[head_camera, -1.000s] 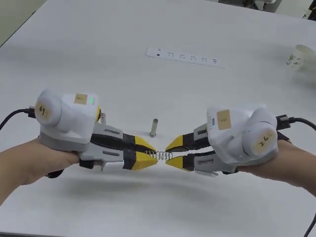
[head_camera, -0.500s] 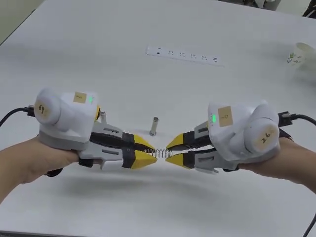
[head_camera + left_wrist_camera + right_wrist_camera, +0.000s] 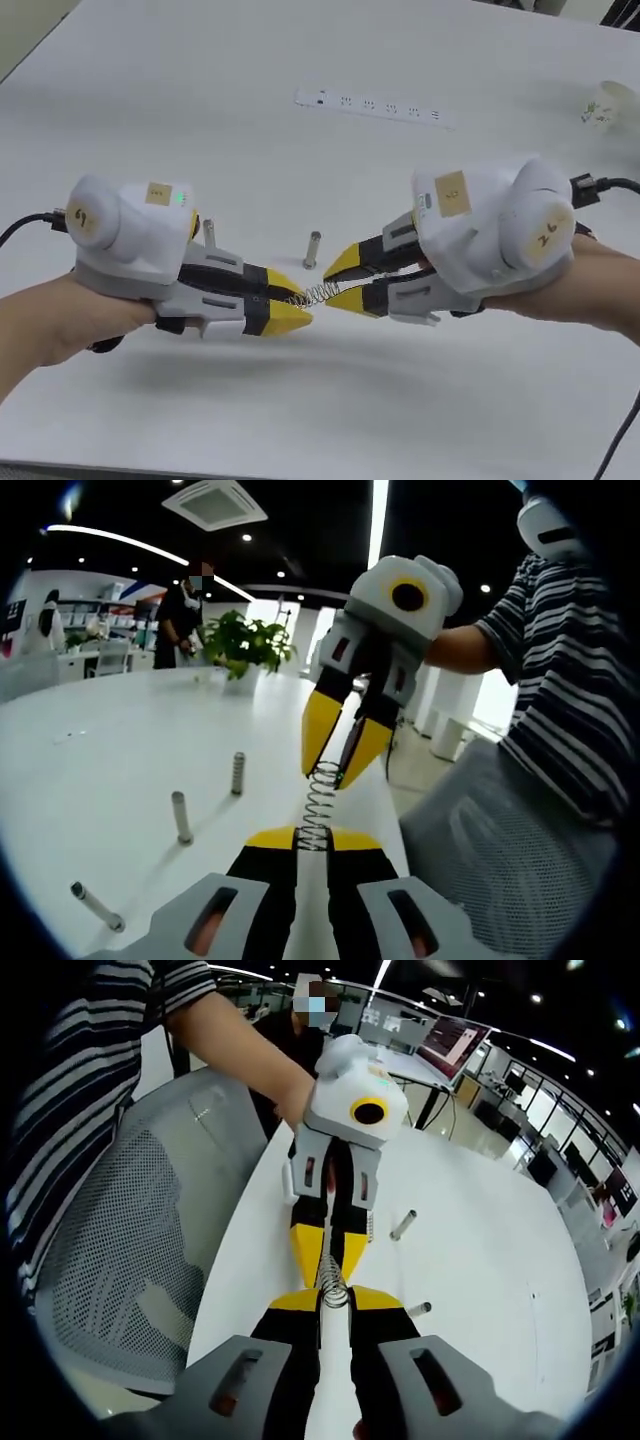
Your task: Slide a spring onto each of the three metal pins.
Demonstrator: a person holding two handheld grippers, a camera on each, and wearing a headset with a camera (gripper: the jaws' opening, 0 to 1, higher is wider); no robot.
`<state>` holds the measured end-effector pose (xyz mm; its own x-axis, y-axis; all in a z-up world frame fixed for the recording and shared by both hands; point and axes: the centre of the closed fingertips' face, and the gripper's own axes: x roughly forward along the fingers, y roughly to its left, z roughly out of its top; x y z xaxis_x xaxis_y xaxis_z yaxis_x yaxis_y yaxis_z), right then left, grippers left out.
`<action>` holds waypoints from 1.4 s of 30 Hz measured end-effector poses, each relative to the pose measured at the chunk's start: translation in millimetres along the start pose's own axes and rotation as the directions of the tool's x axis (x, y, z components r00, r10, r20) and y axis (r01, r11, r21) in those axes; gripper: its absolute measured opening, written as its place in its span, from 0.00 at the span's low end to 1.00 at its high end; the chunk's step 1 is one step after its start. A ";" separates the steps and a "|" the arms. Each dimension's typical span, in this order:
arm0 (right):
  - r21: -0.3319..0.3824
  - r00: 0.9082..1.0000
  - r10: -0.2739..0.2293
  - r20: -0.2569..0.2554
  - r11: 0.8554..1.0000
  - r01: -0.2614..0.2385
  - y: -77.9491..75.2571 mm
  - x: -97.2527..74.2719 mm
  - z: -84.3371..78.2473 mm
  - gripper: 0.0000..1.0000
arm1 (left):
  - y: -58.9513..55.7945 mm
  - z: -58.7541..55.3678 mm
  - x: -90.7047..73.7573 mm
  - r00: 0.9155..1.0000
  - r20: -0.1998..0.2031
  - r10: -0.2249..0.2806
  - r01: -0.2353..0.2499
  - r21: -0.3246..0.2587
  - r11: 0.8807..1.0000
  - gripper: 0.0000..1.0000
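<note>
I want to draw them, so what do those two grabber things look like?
Both the left gripper and right gripper have chunky white rounded bodies, black jaws with yellow pointed tips, yellowish numbered stickers and black cables. The left one shows a small green light. The person wears a striped shirt.

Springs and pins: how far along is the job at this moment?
Done: nothing visible; the three pins look bare, with no spring seated. In hand: one spring, held between the left gripper and right gripper, each shut on an end. Left: all three pins.
</note>
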<state>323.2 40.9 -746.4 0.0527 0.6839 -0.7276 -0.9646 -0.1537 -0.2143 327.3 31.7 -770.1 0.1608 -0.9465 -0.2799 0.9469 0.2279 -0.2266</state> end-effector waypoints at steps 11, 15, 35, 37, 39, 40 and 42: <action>0.040 0.996 0.008 0.085 0.999 -0.011 -0.3 3.9 22.6 0.07 | -2.8 -1.8 4.8 1.000 -0.016 -0.006 0.006 0.015 1.000 0.02; 0.025 0.997 0.002 0.082 1.000 -0.004 -2.0 7.0 26.1 0.07 | -2.8 -1.7 6.7 1.000 -0.025 -0.005 0.006 0.025 1.000 0.02; -0.014 0.994 -0.048 0.100 0.999 0.050 -0.6 7.1 32.6 0.07 | -3.5 1.5 6.8 0.999 -0.034 0.001 0.000 0.030 1.000 0.03; -0.022 0.994 -0.049 0.096 0.998 0.051 -0.8 6.4 33.1 0.07 | -3.9 2.3 6.9 1.000 -0.031 0.000 0.001 0.032 0.999 0.03; -0.034 0.995 -0.044 0.088 0.998 0.048 -0.5 5.9 33.6 0.07 | -4.8 3.0 7.0 1.000 -0.030 -0.002 0.003 0.032 0.999 0.04; -0.037 0.995 -0.044 0.085 0.998 0.047 -0.9 5.8 33.2 0.07 | -4.8 3.2 7.1 1.000 -0.031 -0.002 0.003 0.033 0.999 0.04; -0.038 0.996 -0.045 0.081 0.998 0.048 -1.3 5.6 33.0 0.07 | -4.4 3.4 6.8 1.000 -0.031 0.001 0.001 0.034 0.999 0.04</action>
<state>316.2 68.4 -728.7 0.0745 0.7458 -0.6620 -0.9505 -0.1478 -0.2735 325.2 23.5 -767.9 0.1526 -0.9388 -0.3089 0.9560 0.2195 -0.1948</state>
